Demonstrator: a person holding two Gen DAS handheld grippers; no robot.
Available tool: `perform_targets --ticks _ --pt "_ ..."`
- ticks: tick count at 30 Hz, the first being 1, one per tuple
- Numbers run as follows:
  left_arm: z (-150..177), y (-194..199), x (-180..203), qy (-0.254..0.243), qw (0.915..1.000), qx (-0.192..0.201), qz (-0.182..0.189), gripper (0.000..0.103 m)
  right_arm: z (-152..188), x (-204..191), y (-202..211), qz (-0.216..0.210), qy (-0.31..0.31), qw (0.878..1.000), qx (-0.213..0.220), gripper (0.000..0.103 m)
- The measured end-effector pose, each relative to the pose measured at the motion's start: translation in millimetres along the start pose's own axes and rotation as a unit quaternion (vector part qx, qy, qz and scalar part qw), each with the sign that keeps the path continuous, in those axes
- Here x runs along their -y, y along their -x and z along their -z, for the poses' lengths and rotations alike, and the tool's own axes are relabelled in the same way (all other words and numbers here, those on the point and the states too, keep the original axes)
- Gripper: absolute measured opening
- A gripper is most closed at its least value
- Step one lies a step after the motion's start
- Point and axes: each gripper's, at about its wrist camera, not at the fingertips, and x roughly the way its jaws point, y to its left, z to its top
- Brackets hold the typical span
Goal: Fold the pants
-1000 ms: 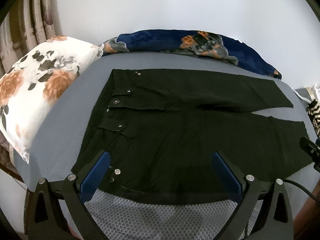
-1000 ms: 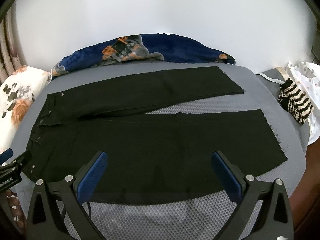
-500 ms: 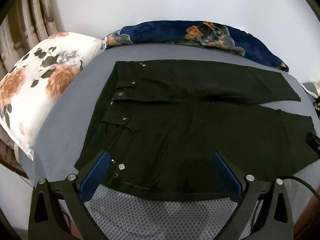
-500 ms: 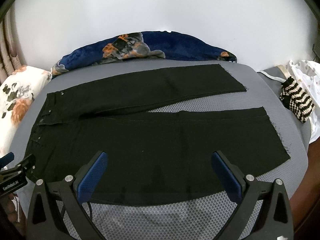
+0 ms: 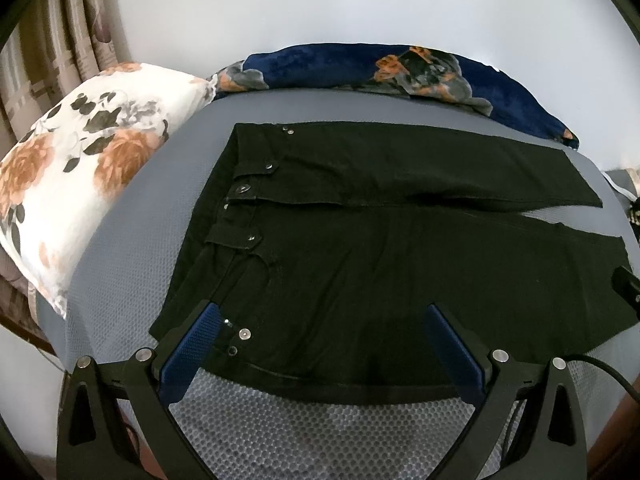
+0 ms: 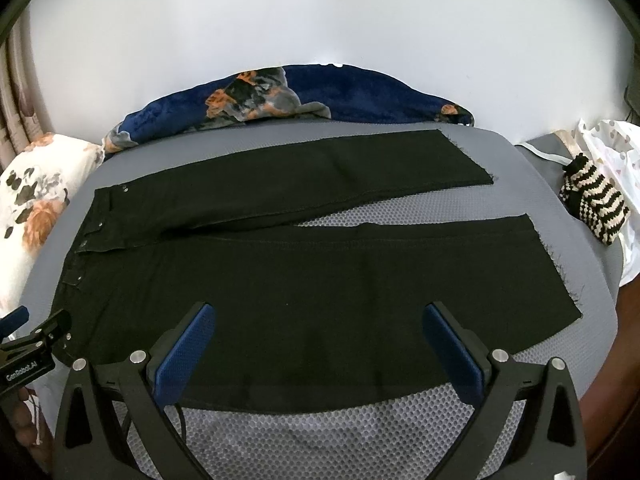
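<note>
Black pants [image 5: 360, 248] [image 6: 304, 276] lie flat on a grey mesh-covered bed, waistband to the left and both legs spread to the right in a narrow V. My left gripper [image 5: 320, 344] hovers open over the near hip and waistband corner with its metal studs. My right gripper [image 6: 320, 344] hovers open over the near leg's front edge, with nothing between its blue pads. The left gripper's body [image 6: 28, 348] shows at the right wrist view's left edge.
A white floral pillow [image 5: 72, 176] lies left of the waistband. A navy floral blanket [image 6: 288, 96] runs along the wall behind. A striped knitted item [image 6: 592, 204] and white dotted cloth [image 6: 612, 152] sit at the bed's right end. Grey mesh [image 5: 320, 432] lies bare near me.
Both grippers have drawn back and risen slightly, so more bare mesh shows in front of the pants. The pants have not moved.
</note>
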Motion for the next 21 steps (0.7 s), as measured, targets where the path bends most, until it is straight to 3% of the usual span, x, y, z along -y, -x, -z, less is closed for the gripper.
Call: perform_targets --ticks 21 --pt "1.3 -3.4 -4.3 0.007 0.9999 -0.006 -0.005 0.101 -0.8 -2.1 0.5 0.000 -0.001 1.000 -0.002 0.103"
